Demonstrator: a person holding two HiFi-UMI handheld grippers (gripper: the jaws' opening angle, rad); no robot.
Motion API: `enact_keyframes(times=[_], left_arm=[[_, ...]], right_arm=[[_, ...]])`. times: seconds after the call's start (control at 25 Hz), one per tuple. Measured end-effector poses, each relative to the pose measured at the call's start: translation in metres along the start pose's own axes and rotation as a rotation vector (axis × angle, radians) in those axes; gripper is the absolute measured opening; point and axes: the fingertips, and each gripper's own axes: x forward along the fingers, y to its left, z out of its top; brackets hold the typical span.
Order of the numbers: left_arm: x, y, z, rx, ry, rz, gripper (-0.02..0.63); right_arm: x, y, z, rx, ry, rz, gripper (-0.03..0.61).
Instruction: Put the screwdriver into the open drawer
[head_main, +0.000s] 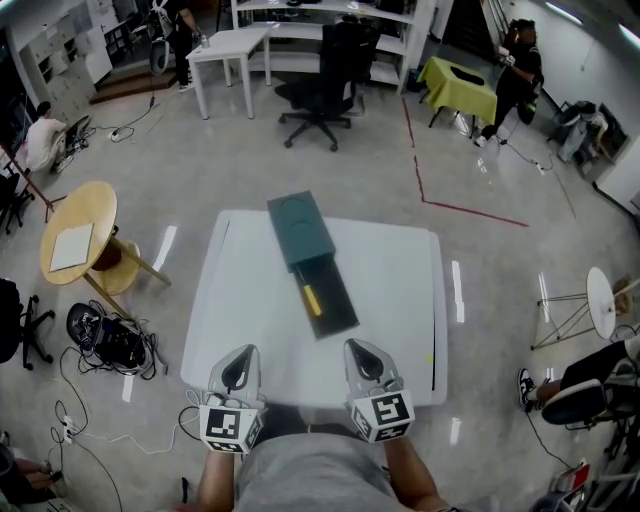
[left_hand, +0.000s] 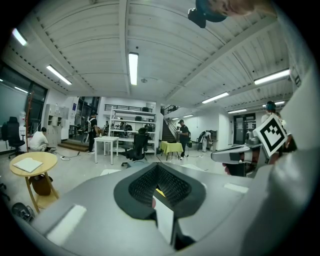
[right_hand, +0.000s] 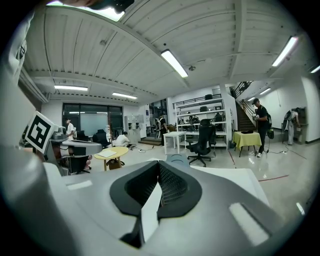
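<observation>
Your left tongs (head_main: 242, 356) and right tongs (head_main: 360, 350) are both pressed together with nothing between them. They hover side by side over the near edge of the white table (head_main: 400, 290). The yellow screwdriver (head_main: 312, 299) lies inside the open drawer (head_main: 338, 300), which sticks out of the dark green box (head_main: 300, 228) toward you, mid-table.

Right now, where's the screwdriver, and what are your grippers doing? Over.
Left gripper and right gripper shut, empty, at the table's near edge. Screwdriver lying in the open drawer. Nothing blocking. Over.
</observation>
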Motion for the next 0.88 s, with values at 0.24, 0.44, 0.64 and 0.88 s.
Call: enact_keyframes(times=[0.24, 0.44, 0.64, 0.88], left_arm=[[-0.0011, 0.0015, 0.0013, 0.003, -0.004, 0.002, 0.012], [-0.0008, -0.0008, 0.0045, 0.006, -0.005, 0.000, 0.011], [0.0006, -0.0037, 0.0071, 0.010, -0.007, -0.006, 0.011], [0.0013, -0.0077, 0.0091, 0.013, -0.007, -0.012, 0.011]], right_arm=[[0.0014, 0.0062, 0.0026, -0.025, -0.015, 0.019, 0.003], [-0.0004, 0.0053, 0.0040, -0.020, -0.017, 0.022, 0.003], [-0.0021, 0.0023, 0.0049, -0.013, -0.018, 0.019, 0.003], [-0.0053, 0.0002, 0.0060, -0.014, -0.018, 0.014, 0.003]])
